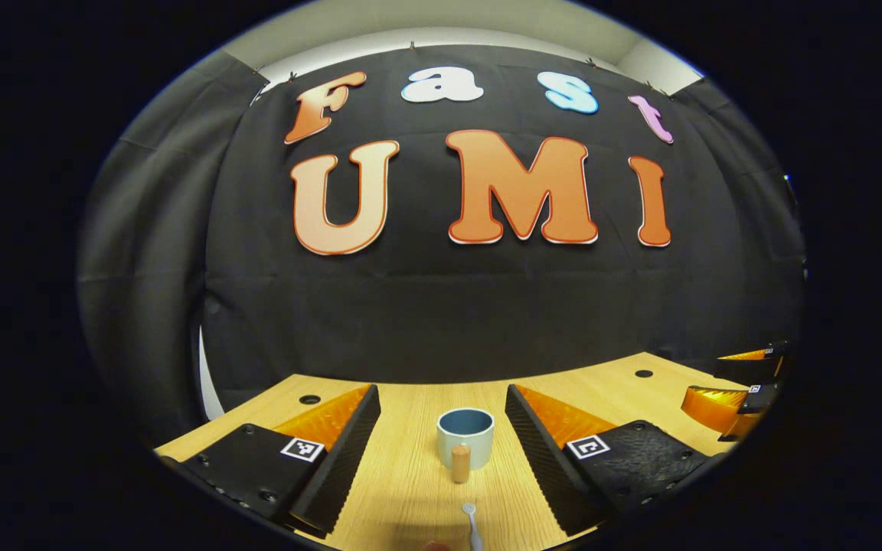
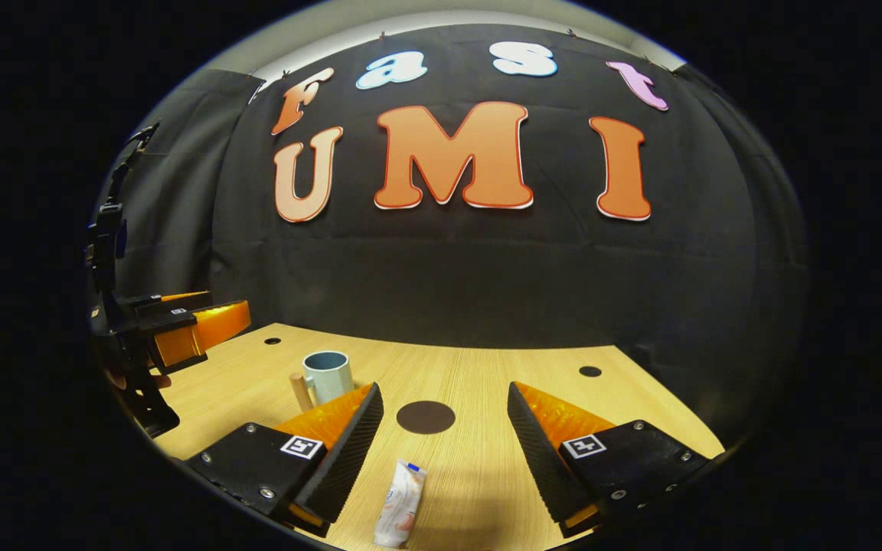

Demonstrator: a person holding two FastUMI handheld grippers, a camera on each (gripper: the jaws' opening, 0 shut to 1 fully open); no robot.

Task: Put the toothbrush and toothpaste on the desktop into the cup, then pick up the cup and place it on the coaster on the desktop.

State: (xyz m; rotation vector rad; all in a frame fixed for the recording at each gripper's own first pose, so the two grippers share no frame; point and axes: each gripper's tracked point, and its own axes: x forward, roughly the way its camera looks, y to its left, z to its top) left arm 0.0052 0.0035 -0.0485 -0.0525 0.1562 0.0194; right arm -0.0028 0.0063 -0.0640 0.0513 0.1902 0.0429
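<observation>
Both tools stand apart and empty: left tool (image 1: 441, 428) frames the cup (image 1: 465, 436) and toothbrush (image 1: 472, 524); right tool (image 2: 445, 428) frames the toothpaste (image 2: 401, 505), coaster (image 2: 426, 417) beyond, ready for pickup

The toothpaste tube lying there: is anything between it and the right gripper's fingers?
Nothing visible is. In the right gripper view the toothpaste lies flat on the bare desktop, just ahead of the open right gripper, nearer its left finger. The coaster and cup sit farther back.
</observation>
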